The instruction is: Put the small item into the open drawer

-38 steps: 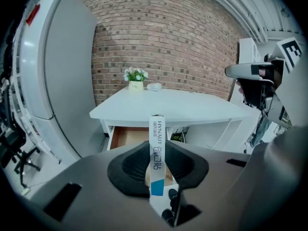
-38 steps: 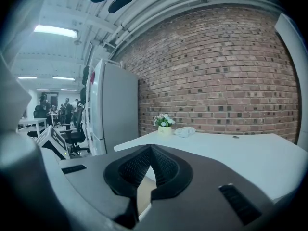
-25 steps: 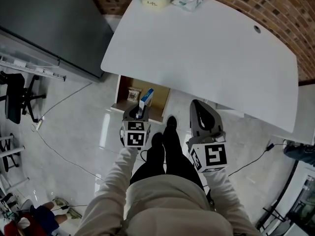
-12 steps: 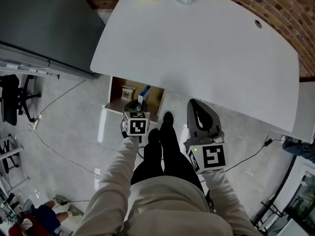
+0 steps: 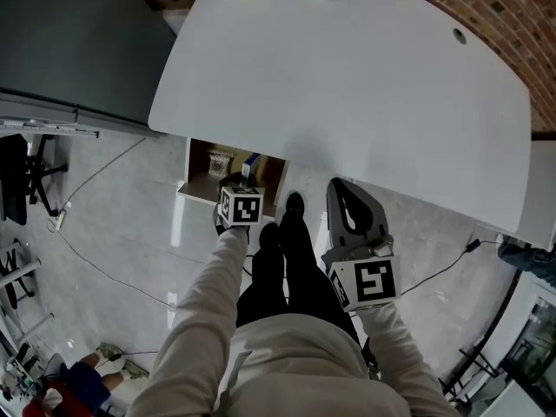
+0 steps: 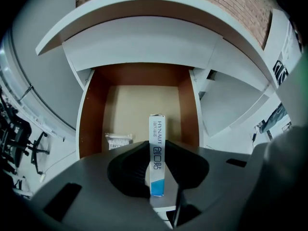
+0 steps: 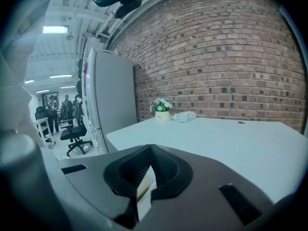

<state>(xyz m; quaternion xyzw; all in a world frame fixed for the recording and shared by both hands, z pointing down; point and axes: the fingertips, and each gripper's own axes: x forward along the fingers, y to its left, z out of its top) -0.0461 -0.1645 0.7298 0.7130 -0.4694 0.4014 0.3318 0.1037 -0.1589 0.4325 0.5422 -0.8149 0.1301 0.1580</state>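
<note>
Both the left tool (image 6: pixel 156 153) and the right tool (image 7: pixel 147 170) are smooth grey moulded shells with black ribbed pads lining the jaws. At the rear end of each sits a white cube (image 5: pixel 241 207) printed with bold black square markers, the right one (image 5: pixel 365 282) larger in the head view. Behind the cubes come long pale beige sleeves (image 5: pixel 208 307) of a matching top, with black trousers (image 5: pixel 291 276) and black shoes (image 5: pixel 294 205) between the two tools.
</note>
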